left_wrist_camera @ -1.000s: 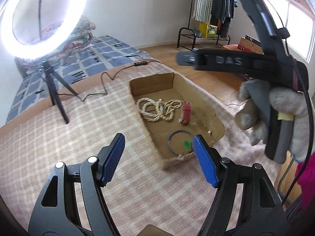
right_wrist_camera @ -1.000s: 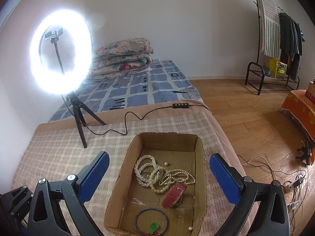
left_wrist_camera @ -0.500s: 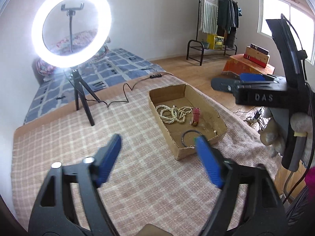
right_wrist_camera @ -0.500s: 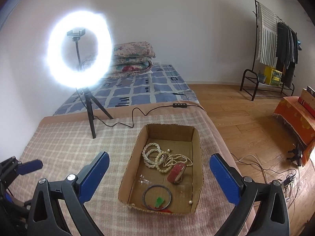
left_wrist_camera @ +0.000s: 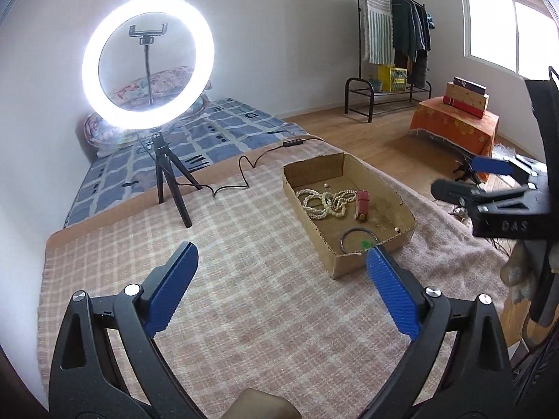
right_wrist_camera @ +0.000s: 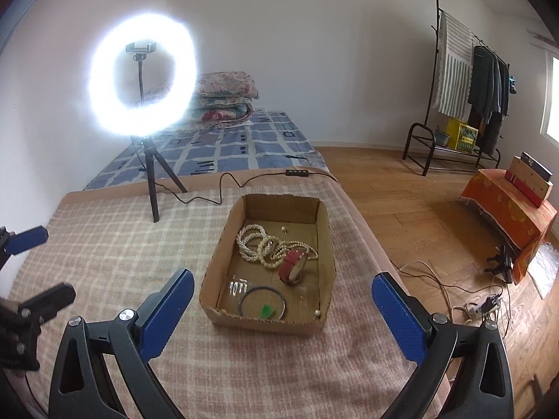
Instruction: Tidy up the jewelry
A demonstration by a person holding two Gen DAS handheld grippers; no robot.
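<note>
A shallow cardboard tray (right_wrist_camera: 323, 225) is shown lying on a checked blanket (right_wrist_camera: 104, 244) that covers a raised surface. The jewelry is gathered inside the tray. A tangle of pale bead necklaces (right_wrist_camera: 265, 248) is seen toward the far end, with a red strap-like band (right_wrist_camera: 292, 266) touching its near edge. A dark bangle (right_wrist_camera: 262, 305) lies flat near the front wall, and a small green piece (right_wrist_camera: 267, 310) is seen within its ring. Single pearl-like beads (right_wrist_camera: 317, 313) are scattered on the tray floor, one in the near right corner.

The left gripper (left_wrist_camera: 281, 281) is held over the blanket, near the tray's front corner and apart from it. Its blue pads (left_wrist_camera: 173, 288) are spread wide, having just been opening, and nothing is held between them. The right gripper (right_wrist_camera: 279, 309) is held before the tray's front wall; its jaws are likewise spread wide and empty.

A lit ring light (right_wrist_camera: 141, 73) on a small tripod is placed at the blanket's far edge, its cable (right_wrist_camera: 223, 188) trailing toward the tray. Beyond it a patterned mattress (right_wrist_camera: 223, 146) with folded quilts (right_wrist_camera: 223, 99) is visible. A clothes rack (right_wrist_camera: 468, 83) is seen by the far wall.
</note>
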